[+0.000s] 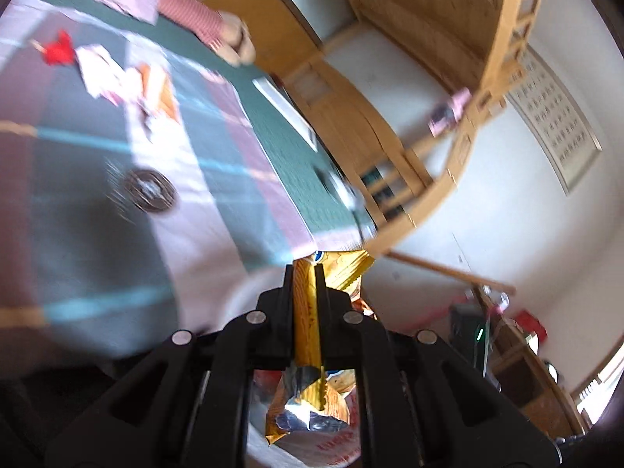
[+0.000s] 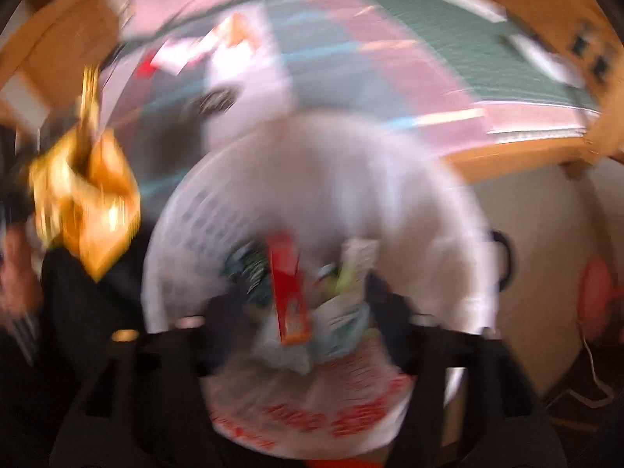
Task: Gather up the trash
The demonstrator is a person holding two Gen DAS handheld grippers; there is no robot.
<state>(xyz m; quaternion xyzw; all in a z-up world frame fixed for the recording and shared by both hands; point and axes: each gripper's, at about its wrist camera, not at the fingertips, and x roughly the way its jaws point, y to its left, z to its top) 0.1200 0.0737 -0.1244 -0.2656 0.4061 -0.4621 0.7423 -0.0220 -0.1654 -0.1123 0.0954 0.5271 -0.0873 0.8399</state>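
Bin (image 2: pixel 187 210): white basket lined with a bag, wrappers already inside, near.
Counter (image 1: pixel 97 265): torn wrappers (image 1: pixel 128 82) left, far side.
Left claw (image 1: pixel 304 273): clamped on gold snack wrapper (image 1: pixel 308 323), over bin's edge.
Right claw (image 2: pixel 312 308): apart, nothing gripped, above bin.

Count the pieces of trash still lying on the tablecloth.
3, though blur may hide more: a red scrap, a white wrapper beside it, and an orange packet touching that.

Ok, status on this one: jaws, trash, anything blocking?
Left gripper shut on gold snack wrapper. Right gripper open over white bin, red wrapper between its jaws, unpinched. More litter on the tablecloth. Nothing blocking.
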